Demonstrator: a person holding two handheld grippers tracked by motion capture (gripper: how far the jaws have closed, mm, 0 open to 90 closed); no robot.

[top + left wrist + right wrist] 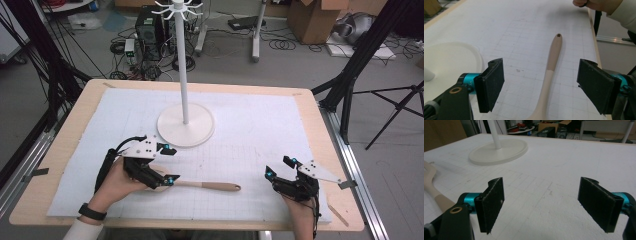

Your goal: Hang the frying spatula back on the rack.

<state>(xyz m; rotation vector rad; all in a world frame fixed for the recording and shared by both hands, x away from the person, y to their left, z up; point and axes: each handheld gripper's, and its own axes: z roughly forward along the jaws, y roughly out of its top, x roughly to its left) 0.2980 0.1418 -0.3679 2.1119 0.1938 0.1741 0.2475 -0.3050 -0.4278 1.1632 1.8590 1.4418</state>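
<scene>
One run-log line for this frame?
left gripper: open, astride wooden spoon | right gripper: open, empty | spoon flat on mat

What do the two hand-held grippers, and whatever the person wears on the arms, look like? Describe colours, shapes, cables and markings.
Both the left gripper and the right gripper are black, each topped by a grey three-cornered plate with dark dots. Flat black rectangular pads sit on turquoise cylinders, with a brass-coloured ring lower down. Black cables trail back from each. The left wrist wears a black band above a white sleeve.
</scene>
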